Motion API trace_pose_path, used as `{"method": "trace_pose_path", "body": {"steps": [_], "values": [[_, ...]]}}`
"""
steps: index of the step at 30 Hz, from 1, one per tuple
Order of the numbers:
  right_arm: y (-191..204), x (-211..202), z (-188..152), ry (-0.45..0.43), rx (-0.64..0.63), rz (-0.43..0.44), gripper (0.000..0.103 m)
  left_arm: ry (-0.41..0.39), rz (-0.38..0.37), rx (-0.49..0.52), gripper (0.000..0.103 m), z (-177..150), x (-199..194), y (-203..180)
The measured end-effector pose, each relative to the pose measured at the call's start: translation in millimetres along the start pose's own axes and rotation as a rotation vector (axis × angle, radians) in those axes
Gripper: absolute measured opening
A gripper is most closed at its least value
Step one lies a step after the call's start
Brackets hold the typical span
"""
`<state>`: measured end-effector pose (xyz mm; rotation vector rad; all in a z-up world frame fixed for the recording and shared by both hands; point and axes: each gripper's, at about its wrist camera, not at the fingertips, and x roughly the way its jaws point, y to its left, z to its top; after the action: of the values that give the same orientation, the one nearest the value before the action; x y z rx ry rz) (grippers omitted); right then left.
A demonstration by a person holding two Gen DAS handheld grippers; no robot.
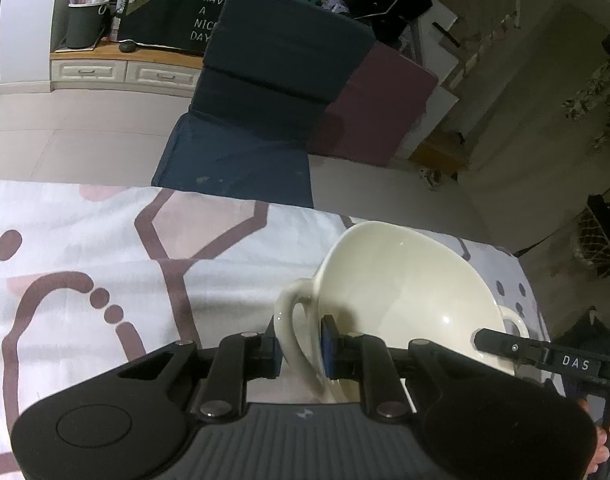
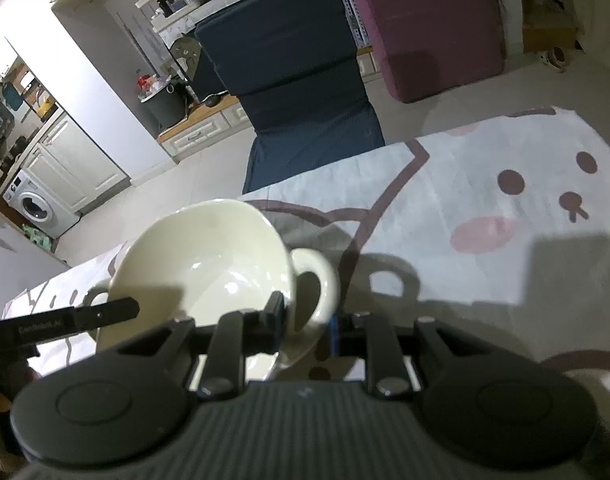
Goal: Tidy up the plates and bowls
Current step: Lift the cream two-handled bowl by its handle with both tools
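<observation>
A cream bowl [image 1: 405, 292] with two loop handles is held over the patterned tablecloth [image 1: 105, 264]. My left gripper [image 1: 301, 346] is shut on the bowl's left handle [image 1: 293, 320]. In the right wrist view the same bowl [image 2: 209, 256] appears, and my right gripper [image 2: 307, 328] is shut on its right handle [image 2: 319, 288]. Each gripper's black body shows at the edge of the other's view. The bowl looks empty and tilts slightly. No plates are in view.
A dark blue folding cushion chair [image 1: 261, 92] stands just beyond the table's far edge, with a maroon cushion [image 1: 377, 112] beside it. A cabinet with drawers [image 1: 125, 70] and a washing machine [image 2: 37, 208] lie farther back across the tiled floor.
</observation>
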<state>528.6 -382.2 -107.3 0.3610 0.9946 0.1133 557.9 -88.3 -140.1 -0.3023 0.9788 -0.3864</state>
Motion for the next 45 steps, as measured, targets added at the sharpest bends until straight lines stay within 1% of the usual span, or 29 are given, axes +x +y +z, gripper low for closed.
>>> {"method": "trace_pose_path", "body": {"steps": [4, 8, 14, 19, 29, 39, 45], "values": [[1.1, -10.3, -1.9, -0.011, -0.024, -0.002, 0.026, -0.005, -0.01, 0.004, 0.02, -2.5, -11.7, -6.6], [4.2, -24.8, -4.0, -0.026, -0.037, -0.003, 0.026, -0.021, -0.034, 0.017, 0.02, -4.6, -33.4, -17.0], [9.6, -62.2, -10.7, -0.074, -0.048, 0.011, 0.026, -0.059, -0.056, 0.03, 0.02, -11.5, -69.7, -31.6], [22.4, -92.5, -20.6, -0.113, -0.085, 0.016, 0.026, -0.09, -0.079, 0.024, 0.02, -26.0, -101.7, -34.9], [44.8, -138.9, -46.3, -0.146, -0.14, 0.044, 0.026, -0.13, -0.084, 0.013, 0.02, -60.7, -170.8, -39.1], [54.2, -189.3, -91.1, -0.19, -0.15, 0.105, 0.026, -0.161, -0.073, 0.045, 0.02, -107.4, -241.1, -54.1], [56.3, -211.6, -118.7, -0.21, -0.162, 0.131, 0.026, -0.164, -0.059, 0.058, 0.02, -141.7, -272.5, -62.3]]}}
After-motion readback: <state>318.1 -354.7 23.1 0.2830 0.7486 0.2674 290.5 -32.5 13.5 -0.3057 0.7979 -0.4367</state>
